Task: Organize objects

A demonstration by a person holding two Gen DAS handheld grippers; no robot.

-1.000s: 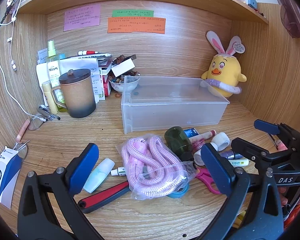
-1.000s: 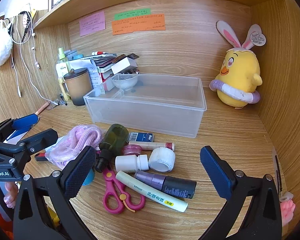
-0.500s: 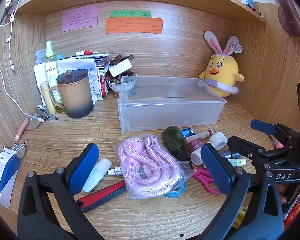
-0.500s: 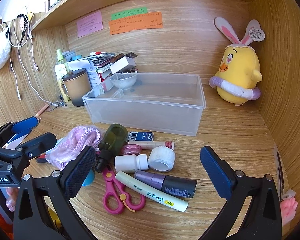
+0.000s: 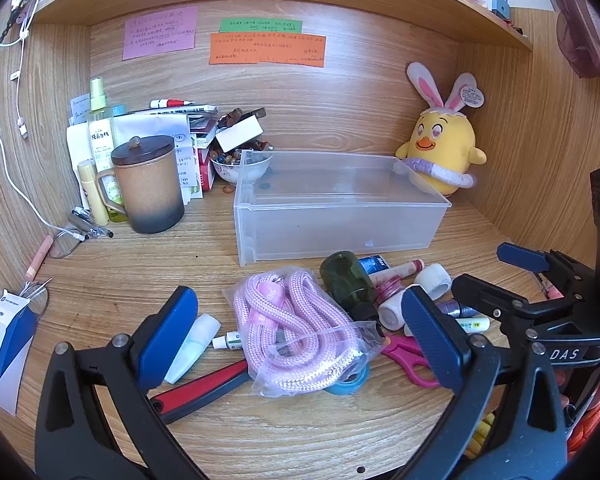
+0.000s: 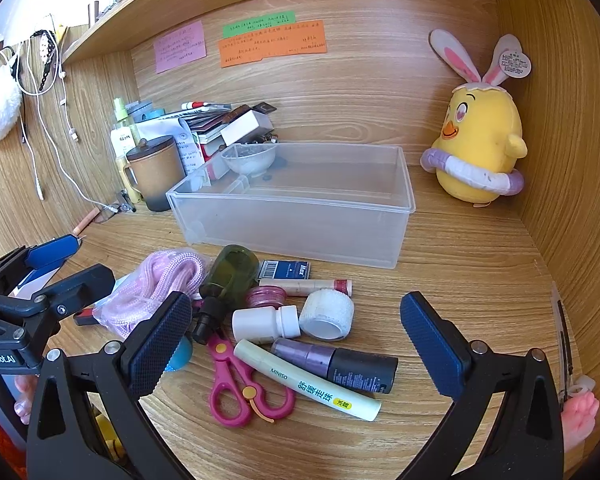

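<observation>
Wooden desk in an alcove, crowded with small things.
A clear plastic bin sits mid-desk, a lidded brown mug to its left and a yellow plush chick in the back right corner. In front of the bin lie a bagged pink rope, a green bottle, pink scissors, a white pill bottle, a tape roll and a pale tube.

Left gripper: jaws spread wide, nothing between the 2 blue pads, held low and level. Right gripper: jaws equally wide, empty, alongside the left, both pointing forward. Neither touches anything.
</observation>
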